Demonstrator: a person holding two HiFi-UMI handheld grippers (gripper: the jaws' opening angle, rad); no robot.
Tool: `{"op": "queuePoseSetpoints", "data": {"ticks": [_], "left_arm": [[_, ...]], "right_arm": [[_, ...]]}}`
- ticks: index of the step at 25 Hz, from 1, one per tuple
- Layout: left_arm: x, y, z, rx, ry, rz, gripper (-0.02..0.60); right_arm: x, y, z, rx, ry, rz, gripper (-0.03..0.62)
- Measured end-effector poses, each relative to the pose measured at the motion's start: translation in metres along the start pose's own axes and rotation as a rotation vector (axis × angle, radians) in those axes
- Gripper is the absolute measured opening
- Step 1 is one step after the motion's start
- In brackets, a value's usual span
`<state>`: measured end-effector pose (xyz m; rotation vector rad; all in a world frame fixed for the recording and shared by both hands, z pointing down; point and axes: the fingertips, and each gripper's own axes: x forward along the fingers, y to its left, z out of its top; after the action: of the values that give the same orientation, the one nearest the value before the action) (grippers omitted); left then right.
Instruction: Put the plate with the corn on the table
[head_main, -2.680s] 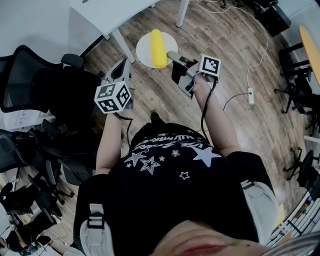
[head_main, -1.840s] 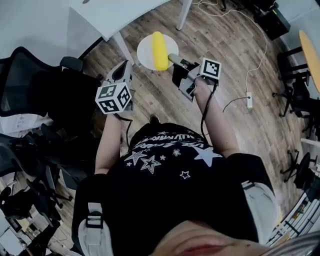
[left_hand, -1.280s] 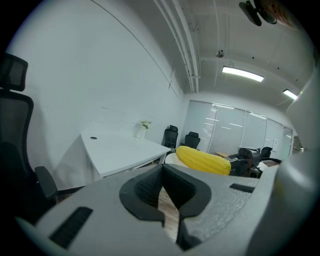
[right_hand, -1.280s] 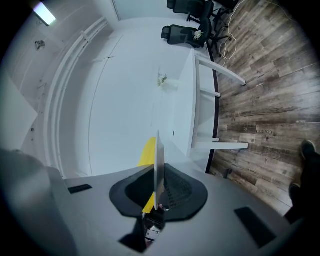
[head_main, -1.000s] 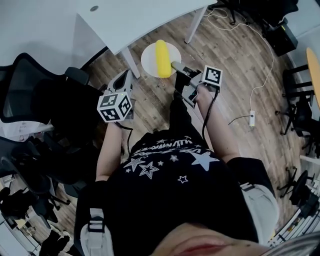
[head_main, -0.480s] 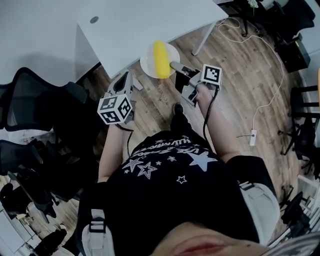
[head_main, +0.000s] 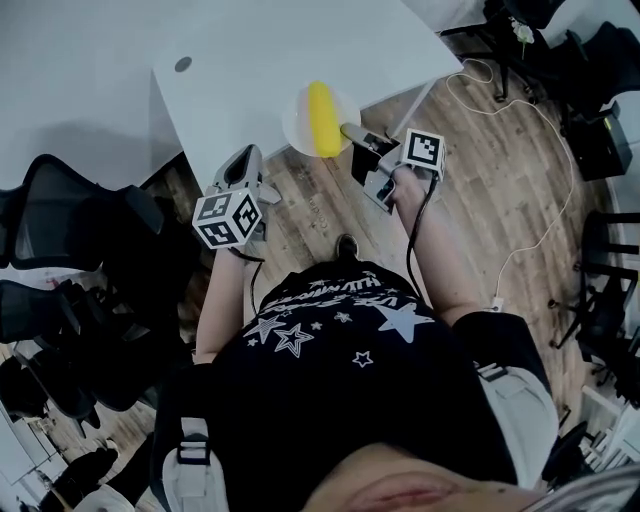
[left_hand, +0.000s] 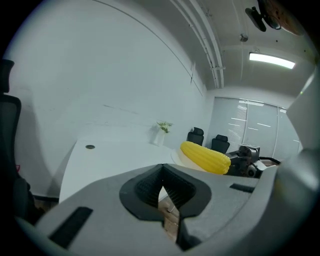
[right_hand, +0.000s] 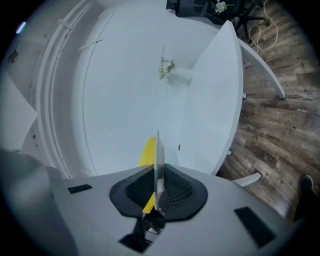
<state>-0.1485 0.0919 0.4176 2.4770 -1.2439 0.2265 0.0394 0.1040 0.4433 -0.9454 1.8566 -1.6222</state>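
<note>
right gripper clamping thin round white plate, bumpy yellow corn atop, smooth white table, left gripper closed, empty

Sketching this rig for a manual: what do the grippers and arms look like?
The left gripper and right gripper have pale grey shells and dark ribbed pads inside the tongs. Each carries a white cube with black square markers. A black cable trails from the right one. The person wears a short-sleeved black T-shirt with white stars.

Your left gripper has its jaws closed together, empty; beyond, corn lies on a plate, right of the white table.
</note>
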Motion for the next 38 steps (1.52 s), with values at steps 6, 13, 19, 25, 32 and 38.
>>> {"op": "queuePoseSetpoints", "data": {"ticks": [6, 13, 19, 25, 32, 38], "left_arm": [[0.047, -0.015, 0.004, -0.006, -0.002, 0.033, 0.008], [0.059, -0.003, 0.0, -0.047, 0.007, 0.071, 0.008], [0.089, 0.006, 0.01, -0.058, 0.0, 0.064, 0.008], [0.139, 0.023, 0.023, -0.064, 0.006, 0.035, 0.008], [0.209, 0.059, 0.052, -0.078, 0.015, 0.024, 0.008], [0.258, 0.095, 0.071, -0.085, 0.031, 0.0, 0.008]], "right_arm": [[-0.003, -0.015, 0.053, 0.004, 0.03, 0.001, 0.04], [0.0, -0.026, 0.073, 0.023, 0.016, -0.002, 0.04], [0.008, -0.031, 0.095, 0.017, 0.014, -0.003, 0.04], [0.034, -0.041, 0.133, 0.019, -0.008, -0.004, 0.04], [0.085, -0.049, 0.194, 0.024, -0.024, -0.019, 0.04], [0.135, -0.054, 0.235, 0.013, -0.04, -0.036, 0.038]]}}
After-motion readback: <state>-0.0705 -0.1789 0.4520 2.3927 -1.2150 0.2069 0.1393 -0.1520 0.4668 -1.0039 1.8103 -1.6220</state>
